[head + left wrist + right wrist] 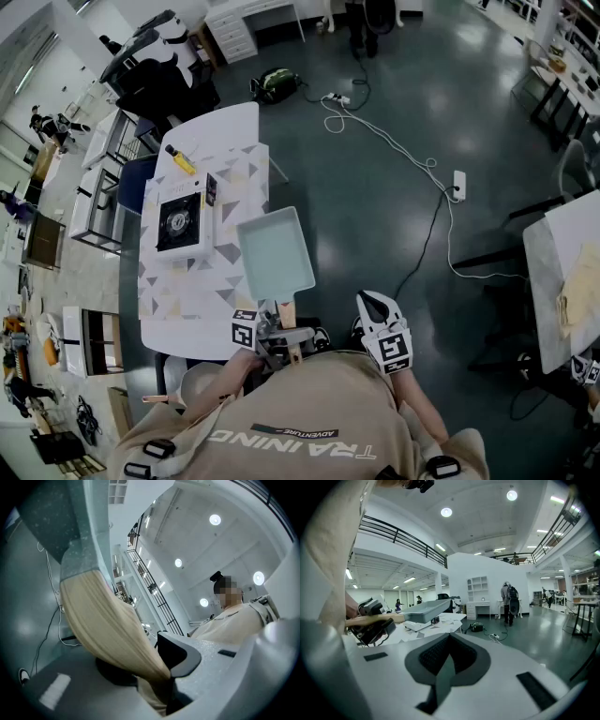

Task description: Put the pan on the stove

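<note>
1. Pan handle (287,313), of pale wood, sits clamped between the jaws of the left gripper (274,339), close to the person's body.
2. Beside it, the right gripper (448,654) hangs idle, jaws pressed together on nothing.
3. Farther out, the square pan (275,251) is held level over the near right edge of the table (230,131).
4. Beyond, to the left, the stove (179,226) stands bare. The carry looks under way; next comes a forward-left move and a level set-down on the burner.

Matt grey pan (275,251) with pale wooden handle (287,312).
</note>
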`<state>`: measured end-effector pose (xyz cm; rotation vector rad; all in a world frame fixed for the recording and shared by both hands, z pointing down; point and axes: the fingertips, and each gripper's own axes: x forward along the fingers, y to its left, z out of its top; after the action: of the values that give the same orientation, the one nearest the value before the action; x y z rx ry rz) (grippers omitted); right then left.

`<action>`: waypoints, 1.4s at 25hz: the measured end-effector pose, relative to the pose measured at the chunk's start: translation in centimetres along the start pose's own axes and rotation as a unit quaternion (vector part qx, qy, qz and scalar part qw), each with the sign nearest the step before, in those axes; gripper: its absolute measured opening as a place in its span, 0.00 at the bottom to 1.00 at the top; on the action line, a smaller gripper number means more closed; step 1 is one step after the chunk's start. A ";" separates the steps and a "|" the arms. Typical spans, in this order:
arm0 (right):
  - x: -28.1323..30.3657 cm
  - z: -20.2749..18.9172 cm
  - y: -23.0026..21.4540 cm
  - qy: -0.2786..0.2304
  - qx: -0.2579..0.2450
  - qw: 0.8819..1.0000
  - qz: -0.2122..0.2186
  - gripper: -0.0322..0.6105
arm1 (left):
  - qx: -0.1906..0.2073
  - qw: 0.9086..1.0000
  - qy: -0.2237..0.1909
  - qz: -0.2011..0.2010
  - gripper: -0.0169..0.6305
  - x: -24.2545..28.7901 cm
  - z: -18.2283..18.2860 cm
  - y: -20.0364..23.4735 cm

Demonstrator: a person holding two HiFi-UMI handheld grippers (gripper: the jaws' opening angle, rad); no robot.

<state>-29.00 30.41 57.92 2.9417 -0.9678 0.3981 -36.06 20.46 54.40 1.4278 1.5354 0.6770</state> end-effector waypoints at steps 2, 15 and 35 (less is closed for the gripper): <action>0.4 -0.2 -0.6 0.003 0.000 1.000 0.005 0.05 | -0.002 1.000 0.000 -0.001 0.22 0.6 0.3 0.4; 2.2 0.3 -5.9 -0.006 -0.015 0.999 0.043 0.05 | -0.002 1.000 -0.026 0.005 0.22 4.2 2.6 2.1; 14.7 4.5 -7.9 0.010 -0.040 0.997 0.068 0.05 | -0.014 0.999 -0.033 0.007 0.22 1.9 13.8 9.0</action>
<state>-11.94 27.80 57.69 2.8052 -1.1584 0.3818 -19.54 21.39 55.58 1.4270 1.4598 0.6514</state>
